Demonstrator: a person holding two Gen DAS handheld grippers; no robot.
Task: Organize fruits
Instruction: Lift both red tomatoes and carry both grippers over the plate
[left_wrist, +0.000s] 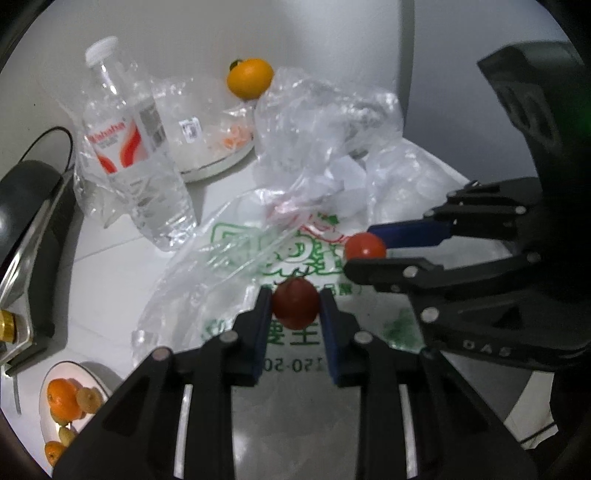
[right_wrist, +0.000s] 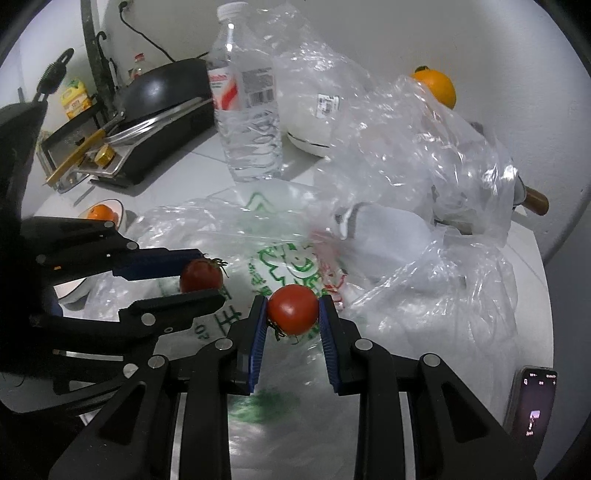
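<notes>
1. Two tomatoes, one per gripper; two plates of fruit; one water bottle (left_wrist: 138, 162); one lone orange (left_wrist: 250, 77) at the back by the wall; several crumpled clear bags (right_wrist: 424, 147) across the white table (left_wrist: 107, 273).
2. Far left, low: plate (left_wrist: 94, 373) with small oranges and yellowish fruits, count unclear. Behind the bottle: second plate (left_wrist: 221, 162) under plastic.
3. Left tomato (left_wrist: 295, 302): dark red, round, glossy, green stem showing in the right wrist view. Clamped between the blue pads of the left gripper (left_wrist: 295, 306), fingers closed snug on its sides, lifted above the printed bag (left_wrist: 295, 254).
4. Right tomato (right_wrist: 293, 308): brighter red, smooth, stem turned downward. Pinched likewise in the right gripper (right_wrist: 293, 310), fingers tight on it.
5. Both grippers angled downward over the bag, side by side, near each other yet apart.
6. Far right: phone (right_wrist: 533, 402) at the table edge.
</notes>
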